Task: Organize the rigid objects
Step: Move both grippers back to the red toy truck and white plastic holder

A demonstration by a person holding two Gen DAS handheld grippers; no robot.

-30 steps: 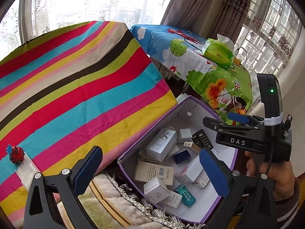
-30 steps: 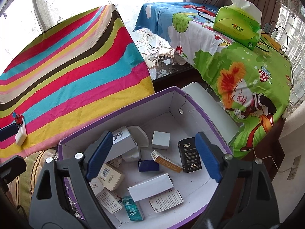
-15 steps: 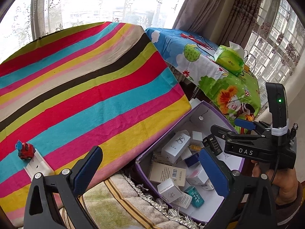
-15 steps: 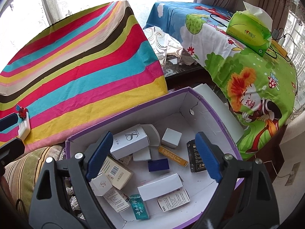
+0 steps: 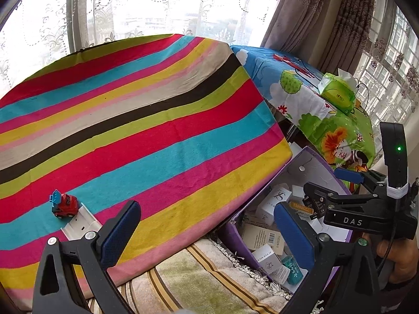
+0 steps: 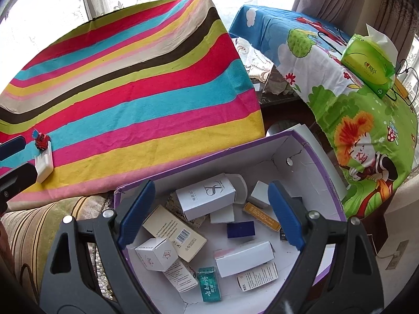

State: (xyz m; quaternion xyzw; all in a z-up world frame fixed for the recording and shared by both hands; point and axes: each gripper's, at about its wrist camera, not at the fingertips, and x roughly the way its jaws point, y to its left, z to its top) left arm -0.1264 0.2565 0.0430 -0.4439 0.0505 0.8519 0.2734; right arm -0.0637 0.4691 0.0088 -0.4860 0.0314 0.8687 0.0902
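The small cartons [image 6: 207, 196] are seen heaped in the purple box [image 6: 324, 172] beside the striped cloth [image 6: 146, 83], and with the right gripper [image 6: 212, 214] spread empty above them and the left gripper [image 5: 207, 230] likewise wide and empty, one carton should be squared between the pads before closing

Rainbow-striped cloth [image 5: 146, 120]; purple box [image 6: 330, 183], white inside; red toy car [image 5: 65, 206]; green tissue pack [image 6: 368, 65].

left gripper [image 5: 207, 225] and right gripper [image 6: 212, 209], both pitched steeply downward, jaws spread wide and empty; a hand [image 5: 398, 264] grips the right gripper's handle.
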